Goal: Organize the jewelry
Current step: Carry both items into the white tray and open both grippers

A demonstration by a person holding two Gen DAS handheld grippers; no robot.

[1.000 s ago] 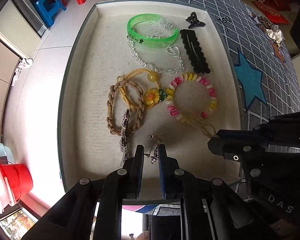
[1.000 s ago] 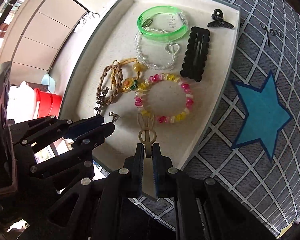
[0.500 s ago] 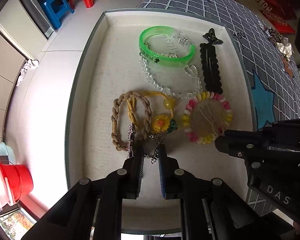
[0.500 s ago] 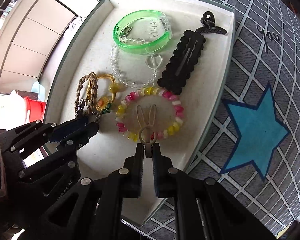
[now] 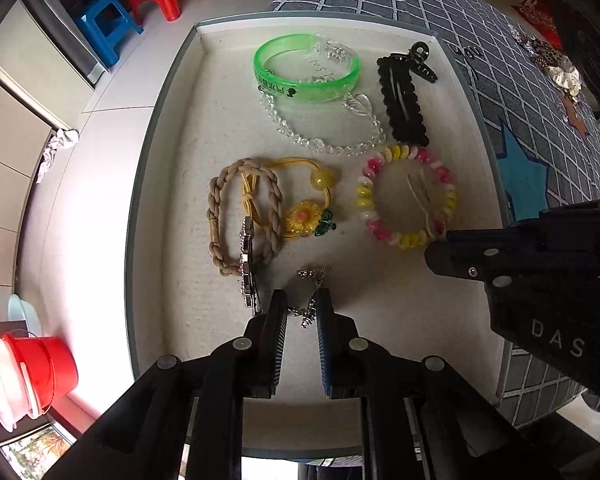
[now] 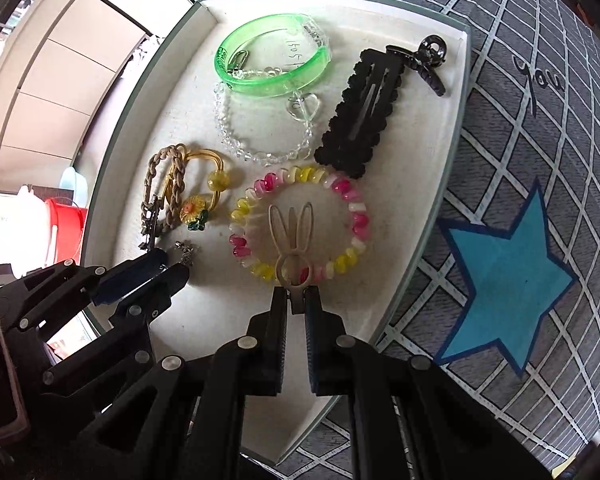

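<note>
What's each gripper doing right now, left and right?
Left gripper: shut on the small silver charm, low over the tray.
Right gripper: shut on the beige bunny clip, over the pink-and-yellow coil bracelet.

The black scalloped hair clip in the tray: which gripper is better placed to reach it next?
Neither is free, but the right: the black hair clip lies ahead on its side, while the left gripper sits at the tray's opposite side. The right gripper must first release the bunny clip.

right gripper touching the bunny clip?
Touching. Right wrist view: the right gripper has both fingers closed on the tab of the bunny clip.
</note>
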